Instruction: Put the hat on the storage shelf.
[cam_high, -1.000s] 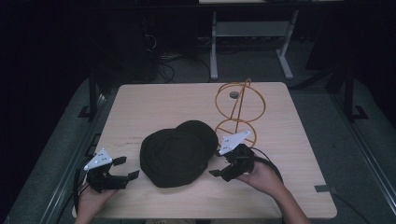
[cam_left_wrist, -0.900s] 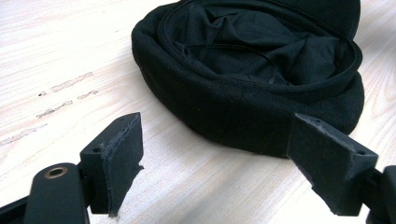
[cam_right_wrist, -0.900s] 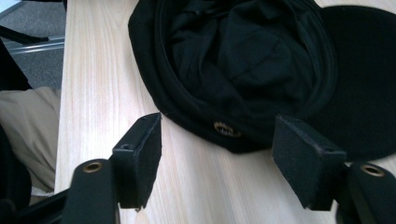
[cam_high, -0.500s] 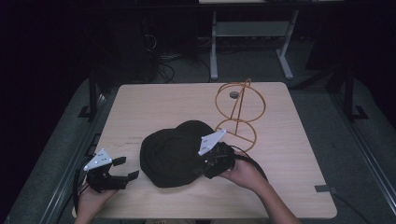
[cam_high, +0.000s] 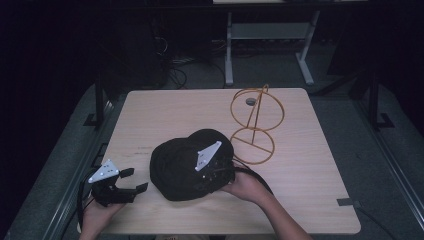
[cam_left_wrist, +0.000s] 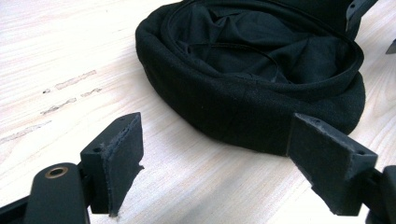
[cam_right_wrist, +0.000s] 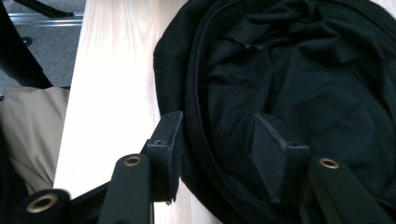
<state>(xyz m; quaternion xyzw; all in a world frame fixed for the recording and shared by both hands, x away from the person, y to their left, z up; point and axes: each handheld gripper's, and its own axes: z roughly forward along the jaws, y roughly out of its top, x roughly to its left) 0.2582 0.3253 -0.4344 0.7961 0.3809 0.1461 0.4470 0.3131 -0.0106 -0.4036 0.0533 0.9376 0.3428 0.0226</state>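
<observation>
Black jaws of the right gripper (cam_right_wrist: 217, 156) are spread across the near rim of the upturned black cap (cam_high: 187, 165), unclosed. Leftward, the left gripper (cam_high: 131, 181) is held open, empty. An orange wire stand (cam_high: 255, 125) is seen far right on the wooden table (cam_high: 310, 165).

A dim lab: bare wooden table (cam_high: 310, 165), floor cables (cam_high: 172, 67), metal desk frame (cam_high: 270, 35) behind.

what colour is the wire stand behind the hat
The wire stand is orange-gold, clearest in the high view, just beyond the black hat.
</observation>
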